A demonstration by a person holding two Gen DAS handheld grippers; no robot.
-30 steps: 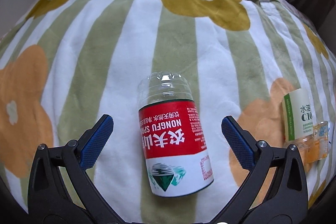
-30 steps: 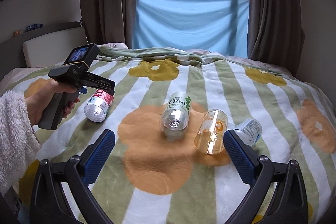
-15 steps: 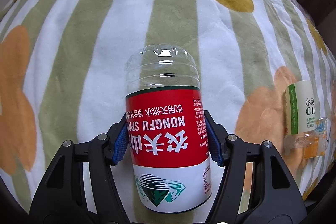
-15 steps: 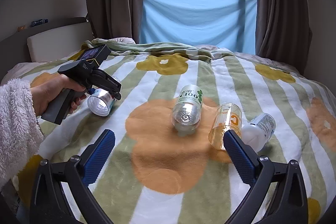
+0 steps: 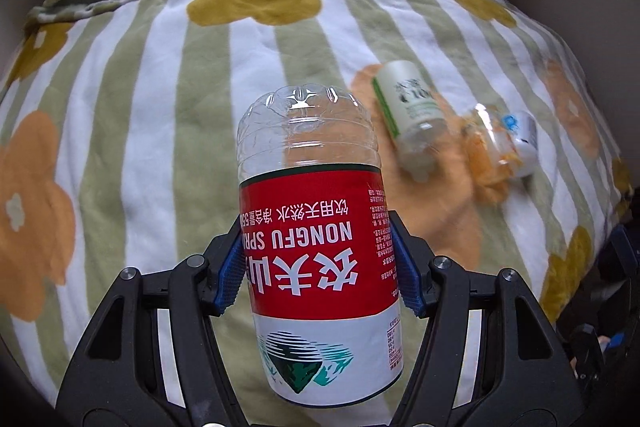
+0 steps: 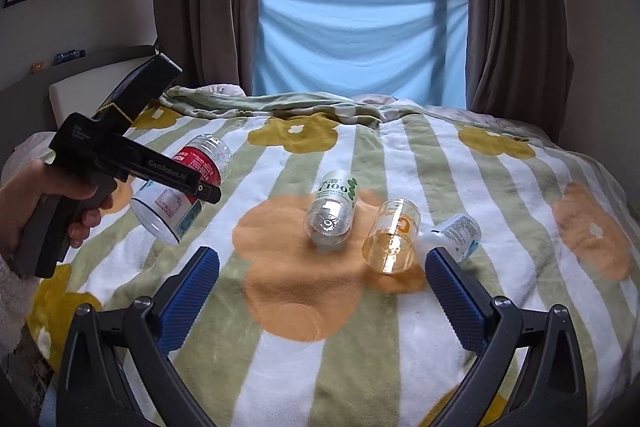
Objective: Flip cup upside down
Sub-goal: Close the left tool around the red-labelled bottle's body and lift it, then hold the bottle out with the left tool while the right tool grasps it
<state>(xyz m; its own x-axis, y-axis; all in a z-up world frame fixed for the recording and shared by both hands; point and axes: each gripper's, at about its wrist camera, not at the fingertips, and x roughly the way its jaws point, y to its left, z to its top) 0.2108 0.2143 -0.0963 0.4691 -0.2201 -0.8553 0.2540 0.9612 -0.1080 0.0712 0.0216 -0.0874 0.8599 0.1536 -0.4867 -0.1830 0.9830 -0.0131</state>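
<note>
A clear cut-off bottle cup with a red and white label (image 5: 316, 247) sits between the blue pads of my left gripper (image 5: 320, 267), which is shut on its red band. Its closed ribbed end points away from me. In the right wrist view the same red cup (image 6: 188, 183) hangs tilted above the blanket, open mouth towards the lower left, held by the left gripper (image 6: 202, 189) in a person's hand (image 6: 24, 203). My right gripper (image 6: 322, 279) stands open low over the blanket, with nothing between its fingers.
Three more cups lie on their sides on the striped flower blanket (image 6: 320, 339): a green-labelled one (image 6: 334, 211), an amber clear one (image 6: 394, 235) and a white one with a blue label (image 6: 454, 235). Curtains and a window stand behind the bed.
My left gripper shut on the red-labelled cup and raised it off the blanket, tilting it. The right gripper stayed open and shifted only slightly.
</note>
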